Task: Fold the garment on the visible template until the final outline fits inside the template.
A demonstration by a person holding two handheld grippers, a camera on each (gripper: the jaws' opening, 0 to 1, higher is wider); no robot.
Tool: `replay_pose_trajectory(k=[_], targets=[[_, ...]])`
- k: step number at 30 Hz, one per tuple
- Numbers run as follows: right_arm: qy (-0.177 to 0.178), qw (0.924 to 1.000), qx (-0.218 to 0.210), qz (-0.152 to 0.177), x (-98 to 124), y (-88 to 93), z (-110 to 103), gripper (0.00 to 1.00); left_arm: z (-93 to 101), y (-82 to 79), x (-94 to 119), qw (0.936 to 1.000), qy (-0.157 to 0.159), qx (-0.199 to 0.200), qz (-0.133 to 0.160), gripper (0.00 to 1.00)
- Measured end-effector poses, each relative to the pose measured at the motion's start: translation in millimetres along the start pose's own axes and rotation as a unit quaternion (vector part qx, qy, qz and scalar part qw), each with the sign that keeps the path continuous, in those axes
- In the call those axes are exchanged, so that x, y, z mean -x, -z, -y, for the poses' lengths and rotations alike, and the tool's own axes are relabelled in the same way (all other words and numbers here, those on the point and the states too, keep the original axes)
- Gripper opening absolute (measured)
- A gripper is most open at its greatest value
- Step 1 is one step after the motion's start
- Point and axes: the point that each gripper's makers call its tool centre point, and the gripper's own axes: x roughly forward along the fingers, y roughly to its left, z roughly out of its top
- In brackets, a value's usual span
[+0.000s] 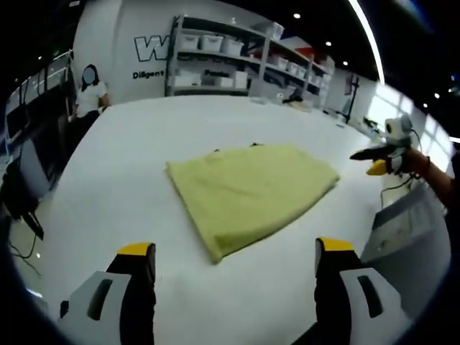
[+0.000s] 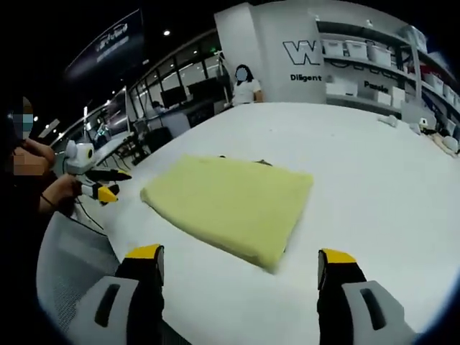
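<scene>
The yellow garment lies folded into a compact, roughly four-sided pad near the middle of the white table. In the right gripper view the same garment sits ahead of my jaws, with one thick folded edge facing me. A small dark patch shows at its far edge; I cannot tell whether that is the template, and no outline is otherwise visible around the cloth.

My left gripper is released: its jaws stand wide apart, hold nothing, and hover short of the garment's near corner. My right gripper is likewise spread and empty, clear of the cloth. The right gripper also shows at the right of the left gripper view, held away from the table edge.

Handling judgement: the fabric looks soft, light and limp, with stacked layers that will slide over one another. Grip at a corner or along the doubled edge, pinching all layers together. Lift low and move slowly so the pad does not unfold.

A person stands beyond the table, before storage shelving.
</scene>
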Motion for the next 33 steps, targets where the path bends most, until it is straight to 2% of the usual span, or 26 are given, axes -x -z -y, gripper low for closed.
replay_pose_trajectory(k=[2,4,8,11,18,23,33], targets=[[0.005,1.0000,0.001,0.001,3.0,0.5,-1.6,0.95,3.5,-2.0,5.1,1.0000,-0.006,0.000,0.003,0.99],[0.011,0.9999,-0.001,0.002,8.9,0.4,-3.6,0.99,7.8,-3.3,10.7,1.0000,-0.007,0.001,0.006,0.99],[0.021,0.9998,-0.002,0.007,19.7,-1.1,-6.6,0.99,19.3,-2.4,17.7,1.0000,-0.007,-0.001,0.004,0.99],[0.032,0.9995,-0.003,0.008,26.9,-0.3,-8.3,0.99,23.5,0.4,22.2,0.9997,-0.017,-0.016,-0.006,0.99],[0.029,0.9991,-0.017,0.024,39.1,-2.3,-21.9,0.99,35.5,4.5,30.9,0.9994,-0.025,-0.024,-0.007,0.99],[0.030,0.9991,-0.014,0.026,41.6,1.2,-27.1,0.99,44.5,9.7,32.3,0.9996,-0.024,-0.016,-0.008,0.99],[0.027,0.9989,-0.023,0.031,41.4,5.8,-30.7,0.99,48.6,11.8,29.8,0.9995,-0.026,-0.016,-0.007,0.99]])
